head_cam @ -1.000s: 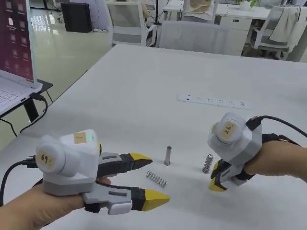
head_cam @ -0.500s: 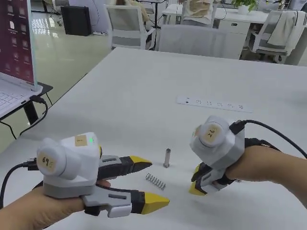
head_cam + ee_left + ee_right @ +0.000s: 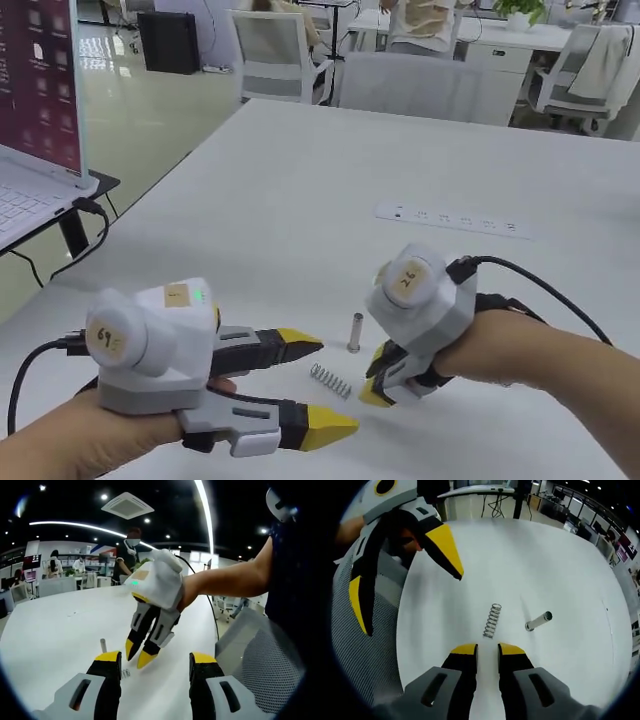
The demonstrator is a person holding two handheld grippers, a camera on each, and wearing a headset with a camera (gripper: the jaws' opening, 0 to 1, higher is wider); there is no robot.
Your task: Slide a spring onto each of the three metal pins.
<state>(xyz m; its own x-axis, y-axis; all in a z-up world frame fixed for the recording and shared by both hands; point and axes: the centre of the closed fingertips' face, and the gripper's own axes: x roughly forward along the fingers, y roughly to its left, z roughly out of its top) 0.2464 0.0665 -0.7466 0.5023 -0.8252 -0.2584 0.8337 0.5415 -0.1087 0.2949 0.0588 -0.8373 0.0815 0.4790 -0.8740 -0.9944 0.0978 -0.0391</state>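
Note:
A bare metal pin (image 3: 355, 332) stands upright on the white table (image 3: 300, 180). A loose spring (image 3: 330, 380) lies flat just in front of it. My right gripper (image 3: 375, 392) points down with its tips right beside the spring's right end. In the right gripper view the spring (image 3: 492, 620) lies just ahead of the right gripper (image 3: 488, 650), whose jaws stand a narrow gap apart and hold nothing, with the pin (image 3: 539, 621) to the right. My left gripper (image 3: 318, 388) is wide open and bare left of the spring. In the left gripper view it (image 3: 155, 660) faces the right gripper (image 3: 137, 654).
A white power strip (image 3: 452, 220) lies farther back on the table. A laptop (image 3: 40, 110) sits on a stand off the left edge. Office chairs (image 3: 280, 50) stand beyond the far edge. A black cable (image 3: 540, 290) trails from the right gripper.
My right gripper has moved left, away from a pin wearing a spring that its body now covers, and come down beside the loose spring. The left gripper has stayed put.

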